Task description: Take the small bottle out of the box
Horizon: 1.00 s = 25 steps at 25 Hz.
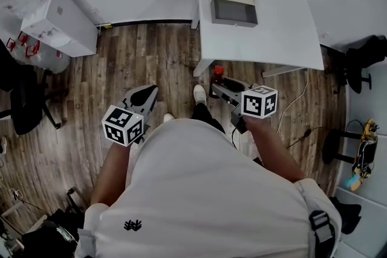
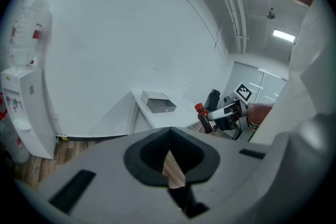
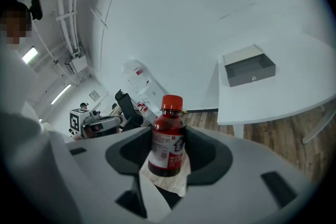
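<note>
My right gripper (image 1: 220,87) is shut on a small dark bottle (image 3: 167,140) with a red cap and a white-and-red label. It holds the bottle upright in the air, in front of the white table (image 1: 275,39) and above the wood floor. The red cap (image 1: 218,72) shows just past the table's near edge. The grey box (image 1: 233,3) stands open on the table's far side, apart from the bottle. My left gripper (image 1: 144,95) hangs to the left over the floor, shut with nothing in it. From the left gripper view, the bottle (image 2: 204,118) and box (image 2: 158,102) both show.
A white water dispenser (image 1: 58,22) with spare jugs stands at the far left wall. A black office chair (image 1: 25,101) is on the left and another chair (image 1: 363,56) on the right. Cables and small gear lie on the floor at the right edge (image 1: 361,157).
</note>
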Available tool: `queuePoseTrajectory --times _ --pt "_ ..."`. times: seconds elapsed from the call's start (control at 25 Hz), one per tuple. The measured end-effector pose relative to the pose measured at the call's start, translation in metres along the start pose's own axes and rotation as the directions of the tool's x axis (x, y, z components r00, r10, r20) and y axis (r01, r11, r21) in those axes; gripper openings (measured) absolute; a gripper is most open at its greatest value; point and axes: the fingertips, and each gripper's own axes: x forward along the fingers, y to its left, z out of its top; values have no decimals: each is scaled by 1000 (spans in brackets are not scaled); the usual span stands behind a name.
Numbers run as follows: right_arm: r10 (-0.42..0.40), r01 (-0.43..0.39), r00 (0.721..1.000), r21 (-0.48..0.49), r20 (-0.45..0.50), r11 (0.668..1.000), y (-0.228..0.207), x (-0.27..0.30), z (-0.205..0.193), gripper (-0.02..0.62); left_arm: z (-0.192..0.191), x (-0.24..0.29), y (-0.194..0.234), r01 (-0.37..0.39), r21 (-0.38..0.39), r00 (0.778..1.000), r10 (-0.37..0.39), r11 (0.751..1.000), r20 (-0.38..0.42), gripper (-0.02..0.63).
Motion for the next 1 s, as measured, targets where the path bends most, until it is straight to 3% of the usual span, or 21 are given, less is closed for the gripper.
queuePoseTrajectory --times 1.0 --pt "7 -7 1000 -20 16 1000 11 0 -1 202 -10 -14 4 -13 -6 1000 13 1000 2 6"
